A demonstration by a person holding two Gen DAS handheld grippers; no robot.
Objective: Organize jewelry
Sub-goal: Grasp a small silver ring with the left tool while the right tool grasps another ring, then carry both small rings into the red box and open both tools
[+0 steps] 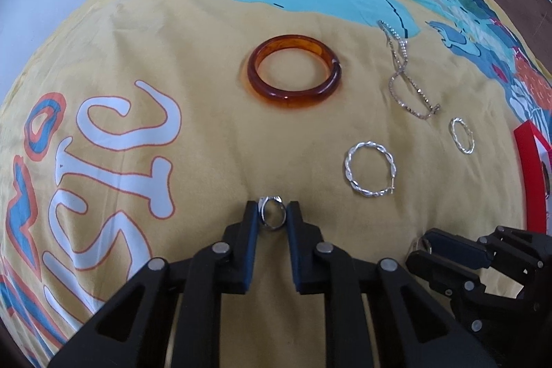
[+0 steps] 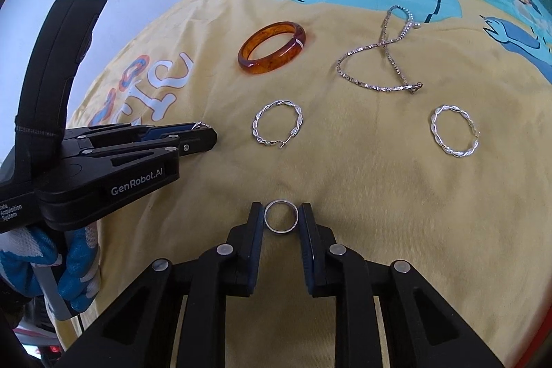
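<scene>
Left claw: our left gripper [image 1: 272, 212] pinches a small silver ring with a raised setting [image 1: 272, 212] by its band edges, just clear of the cloth.
Right claw: our right gripper [image 2: 281, 217] clamps a plain silver band ring [image 2: 281, 216] across its width, nearer us than the amber bangle.
Landmark: a translucent amber resin bangle [image 2: 272, 49] lies flat, beyond both rings.
Other pieces: two twisted silver hoop earrings [image 2: 278, 123] [image 2: 454, 135] sit between the bangle and us; a thin silver box chain [image 2: 381, 56] loops to the bangle's right.
Handling: we judge the rings light, stiff and slippery, best squeezed on the band's outer edges; the chain is limp and likely to snag.
Surface: a soft yellow printed bedspread [image 2: 345, 178] dimples under the bangle, so pieces may sink or roll.
Room: white walls and cupboard doors stand beyond the bangle; a red-rimmed object [image 1: 528, 175] shows far to its right.
</scene>
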